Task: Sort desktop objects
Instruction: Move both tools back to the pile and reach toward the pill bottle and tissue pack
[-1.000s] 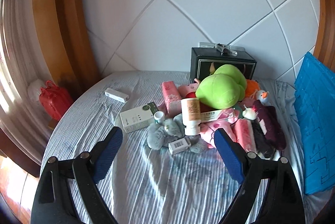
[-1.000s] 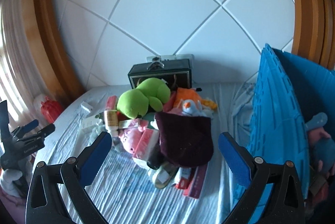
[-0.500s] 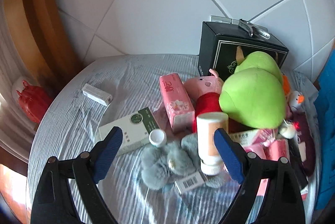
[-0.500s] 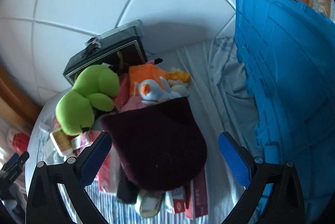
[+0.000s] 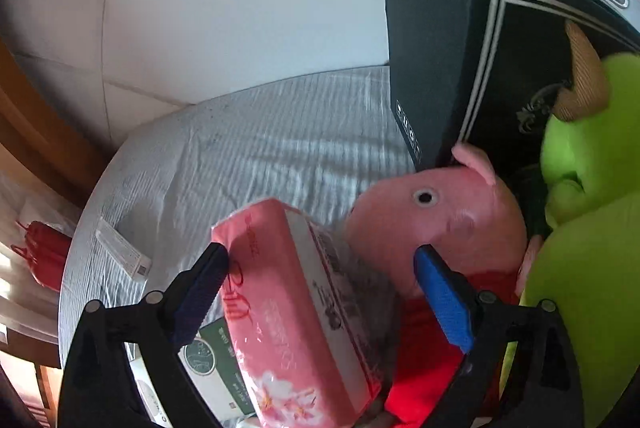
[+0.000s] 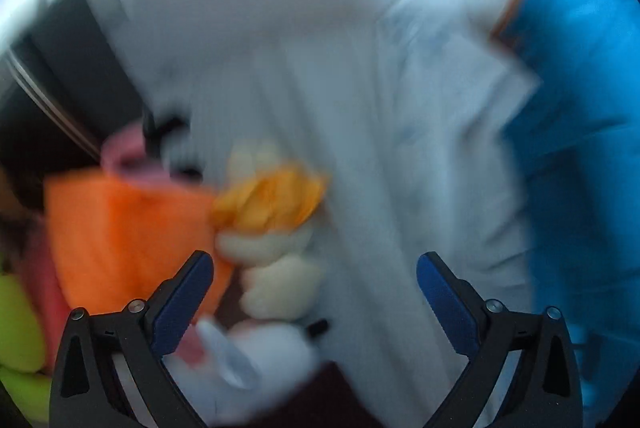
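Both grippers dropped closer: left gripper [image 5: 320, 284] spread around pink pack [image 5: 304, 312] beside pig [image 5: 436, 220]; right gripper [image 6: 314, 288] spread, view blurred.

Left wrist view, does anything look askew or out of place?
Yes. The pink tissue pack sits tilted, propped on the green-and-white box and the pile rather than flat on the cloth. The pink pig plush is jammed against the black gift box.

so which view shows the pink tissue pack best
The left wrist view: the pink tissue pack sits sharp and close between the open left tongs. The right wrist view is motion-blurred and does not show it.
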Demonstrator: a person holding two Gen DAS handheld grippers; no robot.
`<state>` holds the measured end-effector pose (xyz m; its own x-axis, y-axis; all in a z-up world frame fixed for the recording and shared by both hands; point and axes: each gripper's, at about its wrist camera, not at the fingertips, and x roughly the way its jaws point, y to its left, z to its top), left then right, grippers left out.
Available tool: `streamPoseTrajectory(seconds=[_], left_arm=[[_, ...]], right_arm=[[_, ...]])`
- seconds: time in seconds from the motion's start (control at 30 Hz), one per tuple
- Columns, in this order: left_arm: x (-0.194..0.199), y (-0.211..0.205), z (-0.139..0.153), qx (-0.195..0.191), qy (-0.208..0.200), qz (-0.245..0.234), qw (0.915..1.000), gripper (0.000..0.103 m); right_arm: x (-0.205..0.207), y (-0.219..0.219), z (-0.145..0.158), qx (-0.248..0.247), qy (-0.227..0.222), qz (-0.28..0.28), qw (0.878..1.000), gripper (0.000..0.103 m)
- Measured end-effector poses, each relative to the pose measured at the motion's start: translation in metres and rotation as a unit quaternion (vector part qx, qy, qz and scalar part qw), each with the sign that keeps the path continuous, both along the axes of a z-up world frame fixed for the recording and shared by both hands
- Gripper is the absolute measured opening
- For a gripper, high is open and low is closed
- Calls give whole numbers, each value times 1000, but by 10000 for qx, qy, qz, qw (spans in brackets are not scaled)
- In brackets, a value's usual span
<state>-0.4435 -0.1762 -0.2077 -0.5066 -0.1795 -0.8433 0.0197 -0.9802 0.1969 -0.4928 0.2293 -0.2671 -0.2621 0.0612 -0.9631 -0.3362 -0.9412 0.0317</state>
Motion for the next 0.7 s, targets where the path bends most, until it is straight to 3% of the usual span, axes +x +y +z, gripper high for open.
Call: streamPoseTrajectory(seconds=[0.07,0.23,0.33,0.37,0.43,0.53,0.57,0.63,0.7], left_arm=[[23,-2,-7,20,-193,-94,9998,94],[95,-9,-29,-85,-599,-346,9976,90],[142,-11,-29,516,-586,-473,9958,90],[154,-10,-28,591,-598,-490,9953,90],[181,-4,-28,669,-633,-649,9936,90],[212,7,-26,532,-683,-743,9935,90],[223,8,-26,448,-713,-762,9935,90],[244,2,-22,349,-708,-768,9939,90],[264,-6,-9,379,-508,-675,9957,90]], right_arm=[[11,-29,6,405,179,503,9978,102],[60,-92,21,647,288,1279,9893,99],[95,-114,22,210,221,1630,9862,99],[111,-127,20,-3,144,1884,9820,101],[142,-171,15,586,56,2640,9627,103],[191,-229,3,614,116,3358,9399,103],[208,-243,4,489,196,3474,9362,103],[227,-251,2,-399,19,3563,9335,98],[242,-250,8,-631,134,3565,9320,97]])
